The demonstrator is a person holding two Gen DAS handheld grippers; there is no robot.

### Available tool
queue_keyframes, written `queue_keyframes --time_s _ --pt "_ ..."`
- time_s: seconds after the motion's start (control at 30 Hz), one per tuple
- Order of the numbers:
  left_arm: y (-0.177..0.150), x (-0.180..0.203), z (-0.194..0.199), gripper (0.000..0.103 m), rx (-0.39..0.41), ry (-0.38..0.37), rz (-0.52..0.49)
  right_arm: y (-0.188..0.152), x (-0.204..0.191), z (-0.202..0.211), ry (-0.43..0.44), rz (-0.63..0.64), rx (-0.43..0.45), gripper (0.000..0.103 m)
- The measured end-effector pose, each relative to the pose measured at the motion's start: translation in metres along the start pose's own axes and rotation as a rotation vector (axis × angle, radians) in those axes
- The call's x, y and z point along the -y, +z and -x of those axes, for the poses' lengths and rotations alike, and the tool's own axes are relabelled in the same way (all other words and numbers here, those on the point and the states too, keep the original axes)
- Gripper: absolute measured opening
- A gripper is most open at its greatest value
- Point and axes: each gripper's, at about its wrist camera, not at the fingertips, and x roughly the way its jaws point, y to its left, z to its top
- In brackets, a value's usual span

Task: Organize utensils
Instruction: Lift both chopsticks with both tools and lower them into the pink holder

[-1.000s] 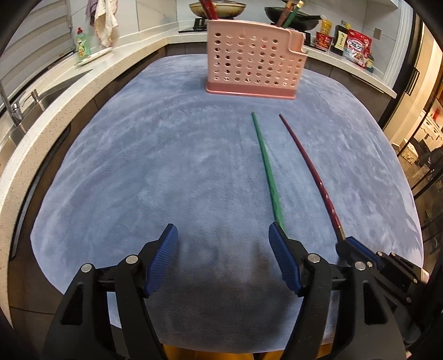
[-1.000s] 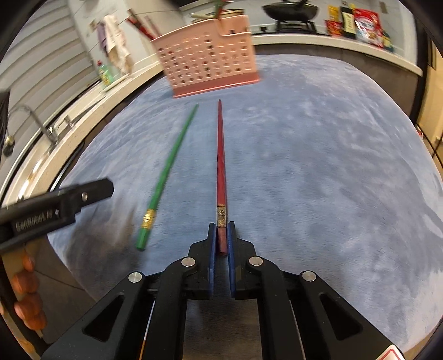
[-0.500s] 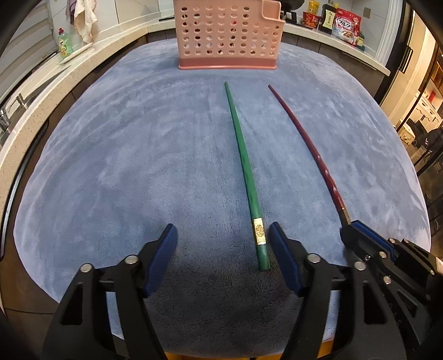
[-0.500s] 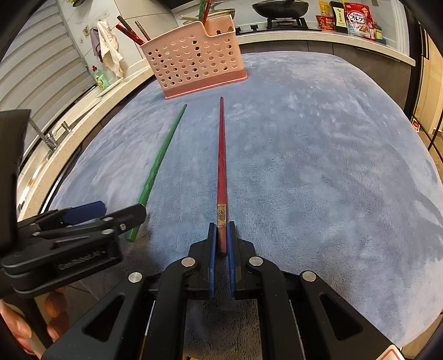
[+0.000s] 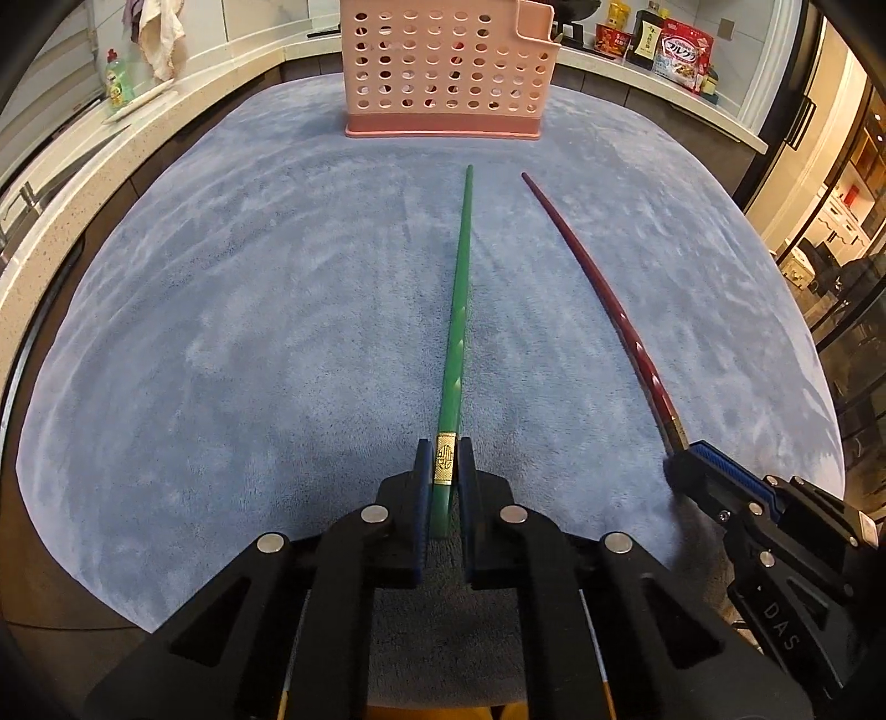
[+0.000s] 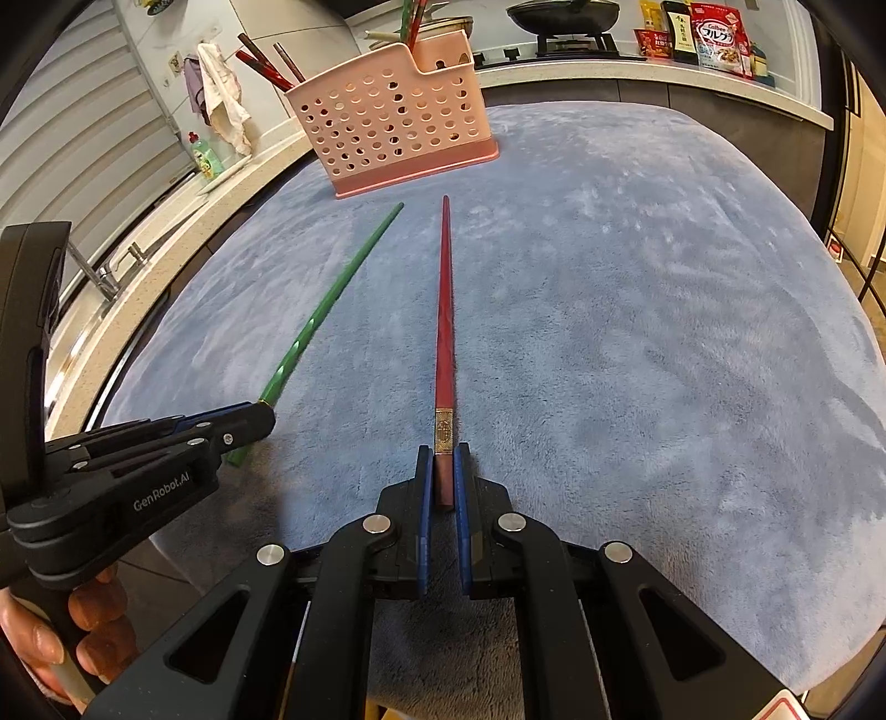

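Since a second ago the left gripper (image 5: 444, 471) has clamped the green chopstick (image 5: 458, 310), the right gripper (image 6: 443, 476) pinching the red chopstick (image 6: 444, 327); both end-held sticks could pivot before reaching the pink basket (image 5: 443, 66).

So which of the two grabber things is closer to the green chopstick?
Left. The left gripper is clamped on the green chopstick at its thick end, by the gold band. The right gripper sits off to the side, clamped on the red chopstick.

Top of the basket (image 5: 443, 66) is cut off in the left view. Packet (image 6: 720, 36) labels are too tiny to read, and the hand (image 6: 66, 637) is half out of frame.
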Motion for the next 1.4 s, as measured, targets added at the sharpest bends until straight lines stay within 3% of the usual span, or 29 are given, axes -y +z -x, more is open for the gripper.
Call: queue_keyframes --time_s 0.3,0.53,0.87,1.4 --pt "0.012 -0.006 0.032 0.007 0.054 -0.027 0.026 0.018 -0.011 0.034 0.012 0.038 0.078 0.007" --pt "0.039 -0.012 0.070 0.007 0.144 -0.042 0.051 0.055 -0.013 0.070 0.032 0.044 0.183 0.007" --pt "0.099 -0.025 0.115 0.007 0.293 -0.046 0.070 0.122 -0.016 0.096 0.082 0.039 0.310 0.007" --pt "0.202 -0.036 0.161 0.007 0.464 -0.074 0.078 0.218 -0.023 0.112 0.174 0.000 0.453 0.007"
